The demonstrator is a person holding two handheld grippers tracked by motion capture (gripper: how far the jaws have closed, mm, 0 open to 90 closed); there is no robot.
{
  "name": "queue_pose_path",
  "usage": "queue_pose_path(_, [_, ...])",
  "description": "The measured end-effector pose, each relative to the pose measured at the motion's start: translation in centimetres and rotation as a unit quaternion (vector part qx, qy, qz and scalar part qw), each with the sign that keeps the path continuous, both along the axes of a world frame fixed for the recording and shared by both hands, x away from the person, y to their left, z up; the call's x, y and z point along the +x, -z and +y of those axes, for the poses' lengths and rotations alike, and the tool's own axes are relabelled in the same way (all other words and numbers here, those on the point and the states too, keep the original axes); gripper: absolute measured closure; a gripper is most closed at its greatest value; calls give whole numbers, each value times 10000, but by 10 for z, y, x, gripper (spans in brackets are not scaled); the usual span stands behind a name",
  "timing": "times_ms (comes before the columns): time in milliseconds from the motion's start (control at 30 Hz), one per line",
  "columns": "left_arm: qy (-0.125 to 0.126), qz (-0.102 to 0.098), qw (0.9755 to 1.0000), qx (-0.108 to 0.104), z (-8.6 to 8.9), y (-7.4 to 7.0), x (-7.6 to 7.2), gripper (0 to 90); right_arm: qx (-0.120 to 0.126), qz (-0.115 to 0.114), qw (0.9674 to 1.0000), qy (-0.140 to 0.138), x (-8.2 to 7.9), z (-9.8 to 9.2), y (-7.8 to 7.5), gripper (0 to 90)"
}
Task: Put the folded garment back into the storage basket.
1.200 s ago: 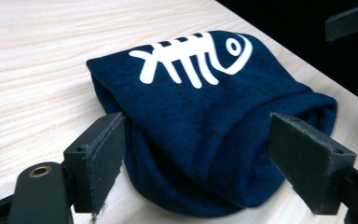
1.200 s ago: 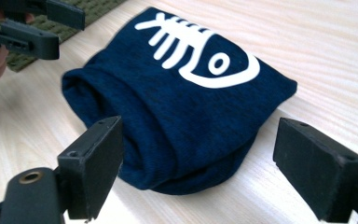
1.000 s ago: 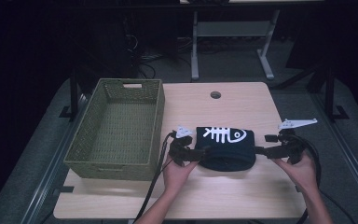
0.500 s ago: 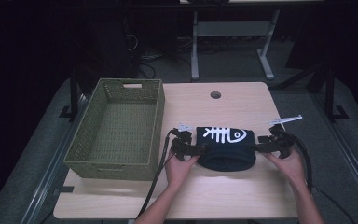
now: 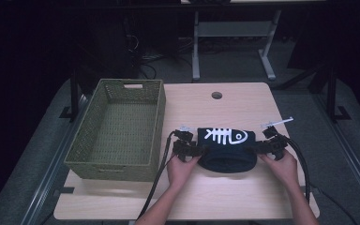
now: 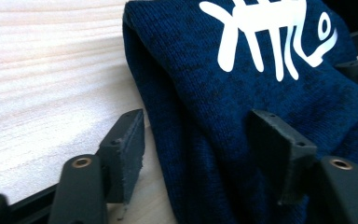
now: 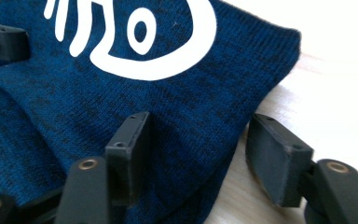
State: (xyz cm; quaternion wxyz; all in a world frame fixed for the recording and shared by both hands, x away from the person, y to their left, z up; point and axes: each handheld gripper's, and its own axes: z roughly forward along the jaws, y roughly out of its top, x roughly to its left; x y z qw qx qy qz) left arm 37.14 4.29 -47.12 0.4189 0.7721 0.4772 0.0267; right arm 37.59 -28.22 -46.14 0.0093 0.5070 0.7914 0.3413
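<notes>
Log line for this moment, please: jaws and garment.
left gripper: jaws just closing over left edge of folded dark-blue knit garment with white fishbone print, gap remains | right gripper: same at right edge | green woven basket: unused

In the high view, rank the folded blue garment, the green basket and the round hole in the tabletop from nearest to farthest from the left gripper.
1. Folded blue garment: right at the left gripper, its edge between the jaws.
2. Green basket: just to the gripper's left.
3. Round hole: beyond the garment, toward the table's far edge.
</notes>
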Motion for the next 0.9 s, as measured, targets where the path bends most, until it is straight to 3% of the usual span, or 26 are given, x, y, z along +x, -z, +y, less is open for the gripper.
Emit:
queue_pose_path(233, [125, 36, 9999, -102, -3, 1, 0, 542, -37, -25, 9999, -113, -1, 7, 0, 571])
queue_pose_path(267, [129, 45, 9998, -115, -3, 1, 0, 591, -26, 9, 9999, -108, -2, 8, 0, 609])
queue_pose_path(433, [162, 79, 9997, -141, -3, 0, 0, 662, 209, 89, 9996, -160, -2, 7, 2, 719])
queue_pose_path(900, [235, -105, 9997, -13, -3, -12, -3, 721, 253, -66, 9994, -215, -10, 9, -14, 761])
